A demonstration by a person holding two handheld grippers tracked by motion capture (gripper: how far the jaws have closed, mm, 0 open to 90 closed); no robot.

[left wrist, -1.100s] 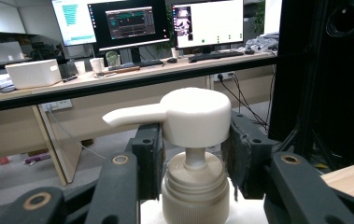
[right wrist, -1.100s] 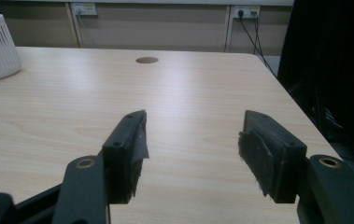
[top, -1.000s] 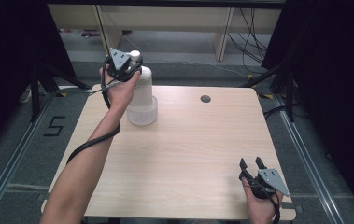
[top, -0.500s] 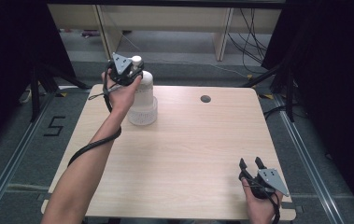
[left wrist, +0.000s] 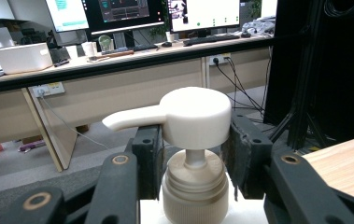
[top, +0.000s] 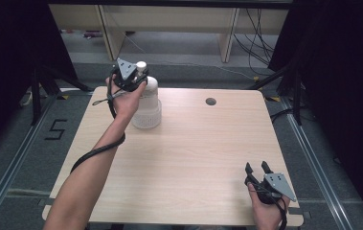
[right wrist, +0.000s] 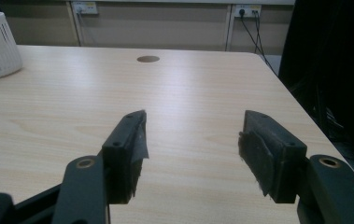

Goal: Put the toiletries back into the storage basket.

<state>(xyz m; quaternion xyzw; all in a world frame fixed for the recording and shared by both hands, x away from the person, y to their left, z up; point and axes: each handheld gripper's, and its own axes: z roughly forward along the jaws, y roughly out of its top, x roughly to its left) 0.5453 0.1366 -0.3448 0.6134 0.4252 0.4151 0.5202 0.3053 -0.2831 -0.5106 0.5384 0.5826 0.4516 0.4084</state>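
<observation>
Jaws of the left gripper [left wrist: 191, 163] clamp the white plastic pump bottle [top: 146, 103] at its neck (right gripper [top: 258, 168] gapes, empty) on the pale wooden worktop [top: 193, 153]; desks with monitors [left wrist: 123, 14] stand behind.

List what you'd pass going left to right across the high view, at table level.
left gripper clamped on the pump bottle's head → pump bottle → round hole in the table → right gripper near the table's front right corner.
</observation>
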